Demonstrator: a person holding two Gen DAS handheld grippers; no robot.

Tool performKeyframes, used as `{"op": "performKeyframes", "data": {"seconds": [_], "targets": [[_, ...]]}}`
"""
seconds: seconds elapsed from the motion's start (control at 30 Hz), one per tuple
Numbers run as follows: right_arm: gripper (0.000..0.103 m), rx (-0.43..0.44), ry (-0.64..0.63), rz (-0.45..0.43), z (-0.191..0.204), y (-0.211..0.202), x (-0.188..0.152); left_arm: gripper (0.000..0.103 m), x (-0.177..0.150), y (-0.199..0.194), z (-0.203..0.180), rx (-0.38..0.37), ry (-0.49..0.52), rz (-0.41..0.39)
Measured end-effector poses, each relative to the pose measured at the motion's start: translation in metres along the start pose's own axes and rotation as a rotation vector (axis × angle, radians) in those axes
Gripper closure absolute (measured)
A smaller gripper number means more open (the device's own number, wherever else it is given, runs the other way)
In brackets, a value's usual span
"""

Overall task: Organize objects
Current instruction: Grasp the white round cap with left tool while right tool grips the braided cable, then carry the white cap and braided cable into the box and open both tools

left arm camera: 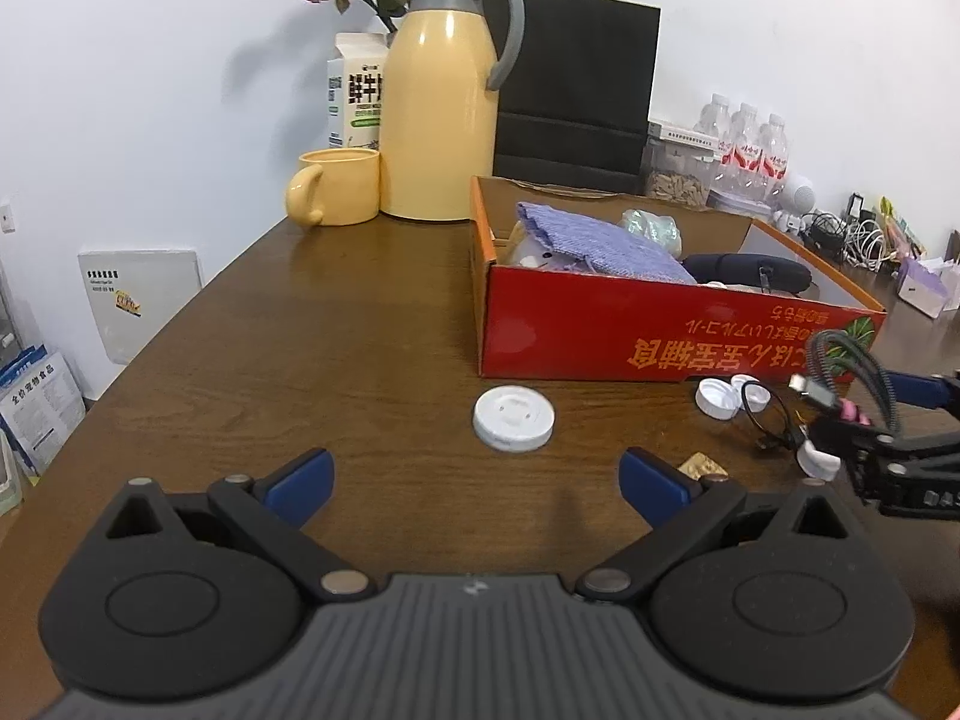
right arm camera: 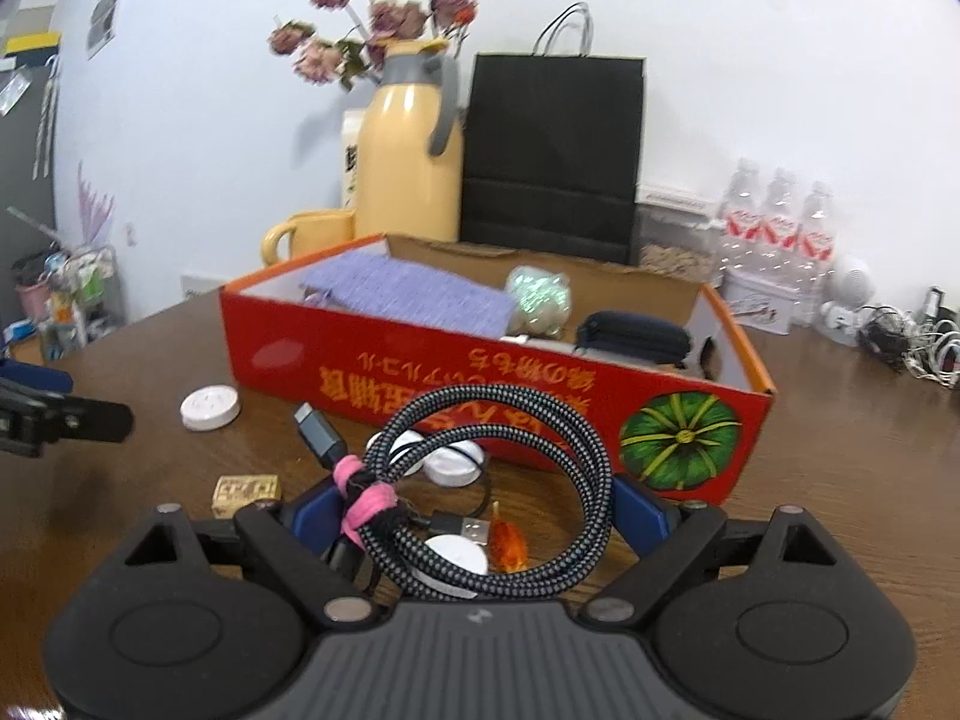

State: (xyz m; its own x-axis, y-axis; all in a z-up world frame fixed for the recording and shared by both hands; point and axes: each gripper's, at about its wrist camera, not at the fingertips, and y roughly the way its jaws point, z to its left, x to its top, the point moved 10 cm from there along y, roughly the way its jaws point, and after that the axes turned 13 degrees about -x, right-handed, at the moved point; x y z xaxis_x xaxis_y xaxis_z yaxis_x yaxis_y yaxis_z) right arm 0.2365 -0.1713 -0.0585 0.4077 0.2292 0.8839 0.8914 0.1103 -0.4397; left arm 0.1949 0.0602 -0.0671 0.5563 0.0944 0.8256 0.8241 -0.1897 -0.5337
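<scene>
My left gripper [left arm camera: 474, 480] hangs with fingers spread and empty over glossy brown wood, open table all around it. A round white plastic lid [left arm camera: 513, 421] lies just ahead. Rightward, my right gripper [right arm camera: 474, 516] clamps a coiled braided cable [right arm camera: 492, 480], pink-tied, raised before the red cardboard box [right arm camera: 480, 384].

A coiled grey-and-black braided cable [right arm camera: 480, 480] bound with a pink tie is sitting lifted above the table, near the red cardboard box [right arm camera: 456, 384], which is lying open, holding a purple knitted cloth [right arm camera: 408, 294] at its far left.
</scene>
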Motion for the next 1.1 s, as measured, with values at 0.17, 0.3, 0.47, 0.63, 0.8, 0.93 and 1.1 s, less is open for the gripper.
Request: {"op": "performKeyframes", "data": {"seconds": [0.17, 0.3, 0.47, 0.63, 0.8, 0.93, 1.1], "targets": [[0.012, -0.027, 0.009, -0.019, -0.004, -0.003, 0.002, 0.000, 0.012, 0.028, 0.001, 0.050, -0.008, 0.023], [0.012, -0.037, 0.009, -0.016, -0.004, -0.001, 0.002, 0.009, 0.014, 0.049, 0.004, 0.080, -0.027, 0.053], [0.012, -0.067, 0.014, 0.000, -0.007, 0.001, 0.000, 0.026, 0.012, 0.064, 0.003, 0.066, -0.041, 0.075], [0.012, -0.073, 0.020, -0.004, -0.009, 0.001, 0.000, 0.058, 0.014, 0.066, -0.004, 0.049, -0.009, 0.060], [0.012, -0.072, 0.021, -0.007, -0.009, 0.000, 0.000, 0.063, 0.014, 0.065, -0.008, 0.021, -0.014, 0.045], [0.012, -0.073, 0.022, -0.007, -0.008, 0.000, 0.000, 0.063, 0.015, 0.064, -0.009, 0.022, -0.009, 0.035], [0.012, -0.078, 0.021, -0.010, -0.009, -0.001, 0.000, 0.063, 0.019, 0.058, -0.013, 0.015, -0.006, 0.001]]}}
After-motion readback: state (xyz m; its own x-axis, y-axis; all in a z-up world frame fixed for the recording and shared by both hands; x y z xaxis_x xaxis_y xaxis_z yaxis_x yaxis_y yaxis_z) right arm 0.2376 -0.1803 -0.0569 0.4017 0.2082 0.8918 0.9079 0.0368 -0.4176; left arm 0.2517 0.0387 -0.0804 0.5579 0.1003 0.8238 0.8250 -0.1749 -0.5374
